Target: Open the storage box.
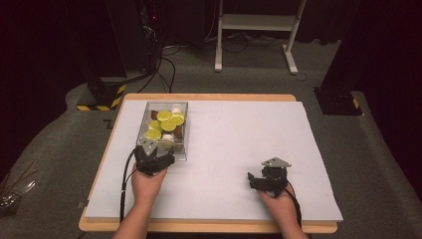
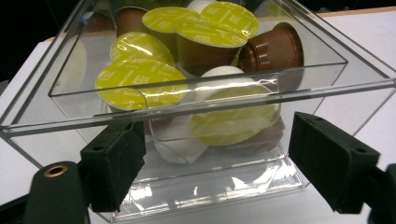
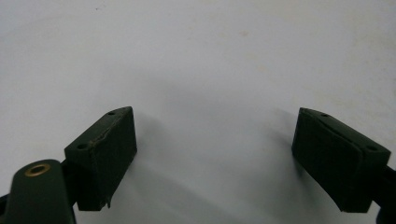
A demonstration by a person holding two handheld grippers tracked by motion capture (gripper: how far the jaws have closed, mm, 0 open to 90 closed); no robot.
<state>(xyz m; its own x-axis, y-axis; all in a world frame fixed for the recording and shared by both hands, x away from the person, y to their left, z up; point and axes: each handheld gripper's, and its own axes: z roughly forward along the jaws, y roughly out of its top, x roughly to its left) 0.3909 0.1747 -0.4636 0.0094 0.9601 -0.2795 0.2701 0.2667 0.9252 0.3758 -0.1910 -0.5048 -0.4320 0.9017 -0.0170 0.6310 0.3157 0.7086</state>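
Looking down from the high view: clear plastic box (image 1: 143, 124) of coffee capsules (image 1: 168, 124) sits on the left part of the white table mat (image 1: 234, 149). Left gripper (image 1: 158, 153) is at the box's near end, left hand (image 1: 147, 181) behind it, forearm coming straight up from the bottom edge. Right gripper (image 1: 255, 180) rests low on bare mat, well apart from the box, pointing left, right hand (image 1: 273, 199) gripping from behind.

Left gripper view: jaws wide, black pads (image 2: 114, 163) just at the box's near wall (image 2: 187, 100), one either side; green-lidded and brown capsules (image 2: 140, 84) piled inside.

Right gripper view: jaws wide, holding nothing, pads (image 3: 105, 149) over plain white mat (image 3: 210, 70).
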